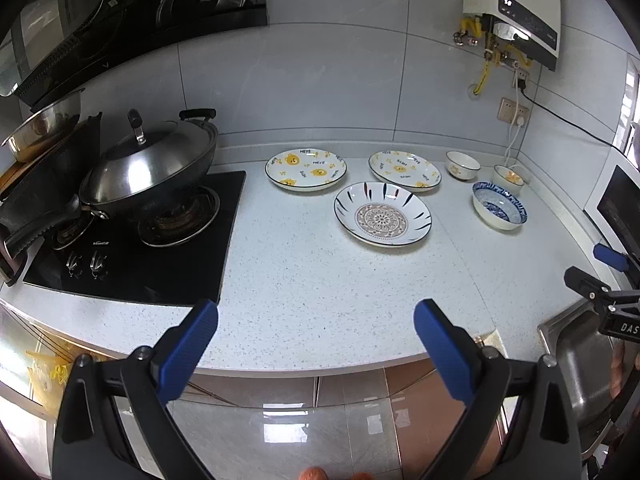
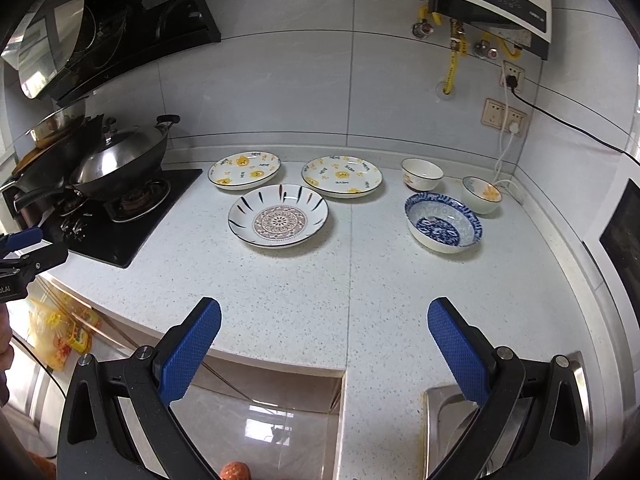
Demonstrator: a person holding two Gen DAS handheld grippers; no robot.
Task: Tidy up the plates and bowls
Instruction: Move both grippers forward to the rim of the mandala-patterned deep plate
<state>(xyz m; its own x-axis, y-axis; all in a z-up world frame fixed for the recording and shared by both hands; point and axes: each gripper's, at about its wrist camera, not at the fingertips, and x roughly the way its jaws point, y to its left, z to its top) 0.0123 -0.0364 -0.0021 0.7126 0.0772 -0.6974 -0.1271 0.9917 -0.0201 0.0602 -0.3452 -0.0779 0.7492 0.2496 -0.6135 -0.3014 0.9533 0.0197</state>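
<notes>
Left tool [image 1: 316, 320] gaping level over counter [image 1: 320, 280], empty

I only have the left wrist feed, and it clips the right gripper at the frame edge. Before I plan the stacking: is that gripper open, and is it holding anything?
Observer: The right gripper is wide open and holds nothing.
Operator: Where is it hovering?
Observer: It is over the front of the counter, with its right finger above a corner of the sink.
Operator: Is the blue bowl empty?
Observer: Yes. The whole dark-patterned base of the blue bowl shows, with nothing inside.
</notes>
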